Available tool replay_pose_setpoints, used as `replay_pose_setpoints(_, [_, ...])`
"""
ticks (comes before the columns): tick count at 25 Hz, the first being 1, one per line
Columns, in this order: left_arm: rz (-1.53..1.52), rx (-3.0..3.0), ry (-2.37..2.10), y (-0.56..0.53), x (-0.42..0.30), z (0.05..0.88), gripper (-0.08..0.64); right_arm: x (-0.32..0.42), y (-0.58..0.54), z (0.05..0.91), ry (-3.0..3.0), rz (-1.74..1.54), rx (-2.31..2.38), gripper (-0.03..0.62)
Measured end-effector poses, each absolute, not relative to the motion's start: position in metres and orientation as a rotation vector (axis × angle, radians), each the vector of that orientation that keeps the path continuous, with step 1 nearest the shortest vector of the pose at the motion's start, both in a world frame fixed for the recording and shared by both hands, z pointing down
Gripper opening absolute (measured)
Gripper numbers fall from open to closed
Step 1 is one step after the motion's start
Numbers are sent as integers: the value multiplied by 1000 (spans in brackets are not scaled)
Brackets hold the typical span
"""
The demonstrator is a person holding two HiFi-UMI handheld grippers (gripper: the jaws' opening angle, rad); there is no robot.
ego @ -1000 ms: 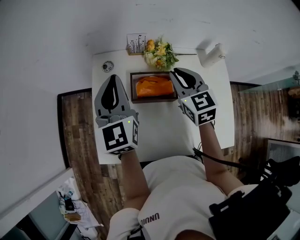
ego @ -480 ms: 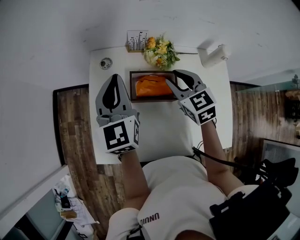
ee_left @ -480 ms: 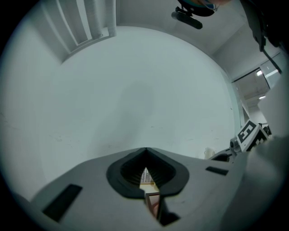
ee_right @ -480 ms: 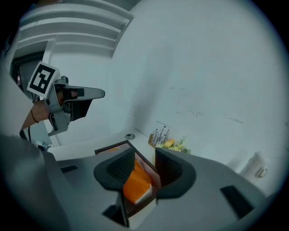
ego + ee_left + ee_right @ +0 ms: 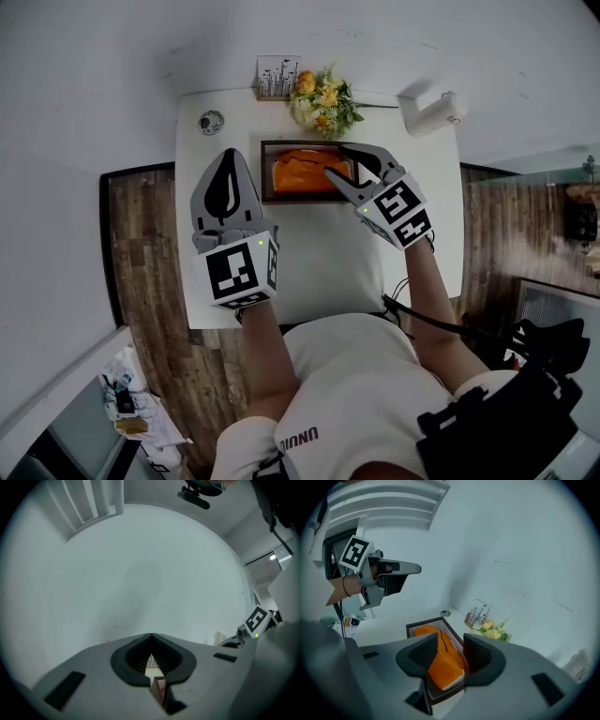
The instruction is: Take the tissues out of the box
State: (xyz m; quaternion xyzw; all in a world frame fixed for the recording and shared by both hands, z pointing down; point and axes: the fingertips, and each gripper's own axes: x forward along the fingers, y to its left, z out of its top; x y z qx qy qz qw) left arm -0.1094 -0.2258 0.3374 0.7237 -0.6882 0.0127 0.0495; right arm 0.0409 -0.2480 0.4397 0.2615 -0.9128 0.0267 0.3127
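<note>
Hovering above the orange tissue pack (image 5: 302, 171), the right gripper (image 5: 339, 162) is just now opening its empty fingers; it is needing to straddle the pack squarely.

My left gripper (image 5: 228, 161) and right gripper (image 5: 337, 161): grey, black-padded; a black-and-white marker cube (image 5: 236, 274) on each; white T-shirt (image 5: 356, 394).

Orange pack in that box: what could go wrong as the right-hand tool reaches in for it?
The jaws of the right gripper have just been opening, with the orange pack showing between them, not yet gripped. A jaw could catch the box rim. The pack fills most of the box, so it might drag the box up; the left gripper hovers beside it, shut, not holding it. The flowers stand close behind.
</note>
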Motion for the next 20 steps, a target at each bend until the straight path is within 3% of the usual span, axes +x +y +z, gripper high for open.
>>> replay_pose_setpoints(20, [79, 2146, -2059, -232, -115, 361, 12, 30, -238, 473, -2324, 42, 423, 244])
